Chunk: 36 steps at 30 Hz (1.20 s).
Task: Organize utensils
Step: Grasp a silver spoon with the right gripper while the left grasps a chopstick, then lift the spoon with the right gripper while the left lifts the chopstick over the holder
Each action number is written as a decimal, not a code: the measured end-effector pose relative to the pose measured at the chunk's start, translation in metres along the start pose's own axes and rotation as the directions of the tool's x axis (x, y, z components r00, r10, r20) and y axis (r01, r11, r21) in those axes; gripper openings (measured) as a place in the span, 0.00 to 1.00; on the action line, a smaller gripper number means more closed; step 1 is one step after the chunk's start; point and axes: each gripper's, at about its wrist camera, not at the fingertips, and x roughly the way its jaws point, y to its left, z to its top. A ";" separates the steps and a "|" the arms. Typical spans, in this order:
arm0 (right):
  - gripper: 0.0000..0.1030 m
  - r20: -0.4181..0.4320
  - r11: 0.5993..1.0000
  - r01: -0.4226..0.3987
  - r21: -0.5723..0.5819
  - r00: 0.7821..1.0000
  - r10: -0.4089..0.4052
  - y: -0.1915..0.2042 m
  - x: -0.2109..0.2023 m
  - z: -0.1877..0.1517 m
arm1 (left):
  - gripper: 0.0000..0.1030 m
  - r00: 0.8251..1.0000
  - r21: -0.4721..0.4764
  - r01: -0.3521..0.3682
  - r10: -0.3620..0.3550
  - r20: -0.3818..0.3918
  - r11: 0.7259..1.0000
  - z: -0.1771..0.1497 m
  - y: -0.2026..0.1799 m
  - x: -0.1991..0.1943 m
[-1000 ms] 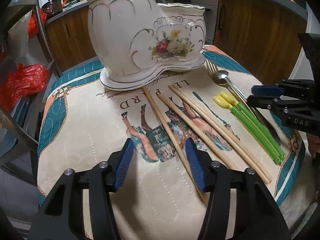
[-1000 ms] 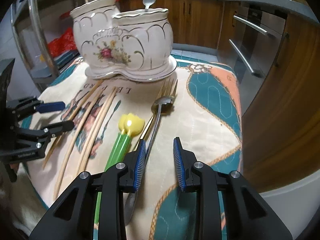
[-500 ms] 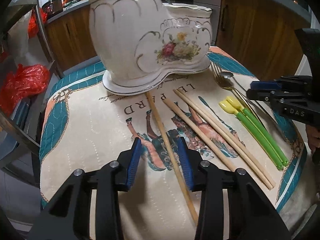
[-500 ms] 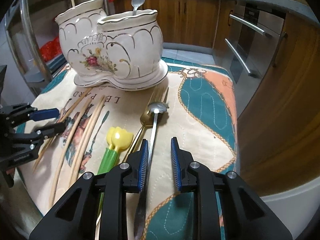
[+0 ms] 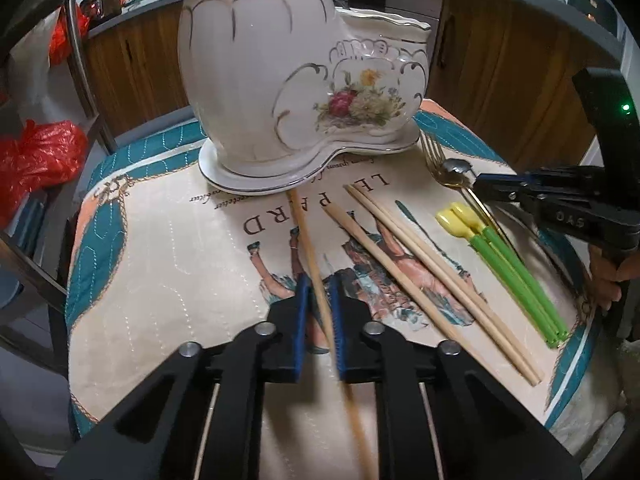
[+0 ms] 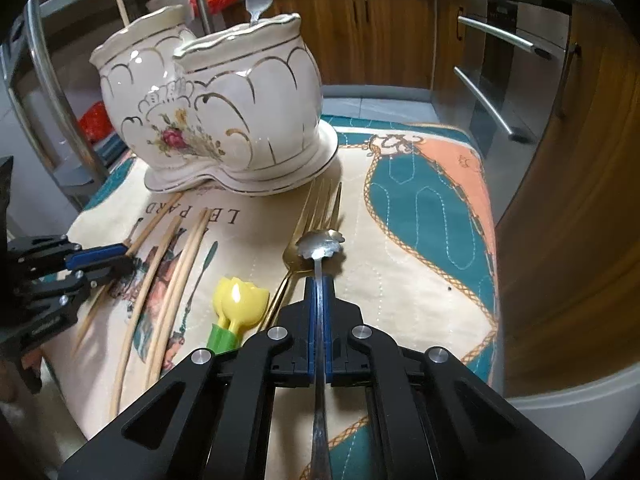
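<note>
Gripping: left claw (image 5: 319, 286) chopstick (image 5: 306, 232), right claw (image 6: 318, 286) spoon (image 6: 320, 245).

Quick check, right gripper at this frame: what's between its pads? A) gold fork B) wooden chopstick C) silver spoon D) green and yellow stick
C: in the right wrist view the right gripper has its blue pads closed on the thin handle of the silver spoon, while the gold fork lies beside it on the cloth.

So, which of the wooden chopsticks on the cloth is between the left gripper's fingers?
The leftmost chopstick, which lies alone and points at the holder's base. The left gripper is shut on it. The other three chopsticks lie free farther right.
</note>
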 end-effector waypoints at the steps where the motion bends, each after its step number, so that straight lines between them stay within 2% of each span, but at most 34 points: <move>1: 0.04 0.007 1.000 -0.002 -0.002 1.000 0.002 0.001 -0.002 -0.001 | 0.07 1.000 0.003 0.001 -0.001 0.003 1.000 -0.001 0.000 0.000; 7: 0.04 0.119 1.000 -0.020 -0.020 0.993 0.022 0.005 -0.033 -0.008 | 0.05 0.999 0.029 -0.007 0.005 0.049 1.000 -0.007 -0.002 -0.007; 12: 0.04 0.252 1.000 -0.018 -0.025 0.968 0.024 0.004 -0.064 -0.012 | 0.05 0.991 0.018 0.007 -0.009 0.131 1.000 -0.011 0.002 -0.025; 17: 0.04 0.349 0.999 -0.038 -0.033 0.936 0.047 0.005 -0.087 -0.015 | 0.05 0.974 0.000 0.036 -0.035 0.223 0.999 -0.011 0.008 -0.047; 20: 0.04 0.377 0.998 -0.046 -0.042 0.924 0.059 0.009 -0.094 -0.013 | 0.05 0.973 -0.001 0.043 -0.042 0.229 0.999 -0.008 0.007 -0.050; 22: 0.04 0.380 0.997 -0.050 -0.050 0.923 0.066 0.011 -0.096 -0.012 | 0.05 0.977 0.015 0.041 -0.043 0.208 0.999 -0.008 0.008 -0.050; 27: 0.04 0.379 0.996 -0.062 -0.067 0.922 0.083 0.015 -0.099 -0.011 | 0.05 0.998 0.103 0.014 -0.020 0.056 0.995 -0.010 0.000 -0.037; 36: 0.04 0.376 0.994 -0.078 -0.077 0.921 0.101 0.017 -0.102 -0.014 | 0.08 0.996 0.199 0.009 0.009 -0.088 0.980 -0.016 -0.007 -0.026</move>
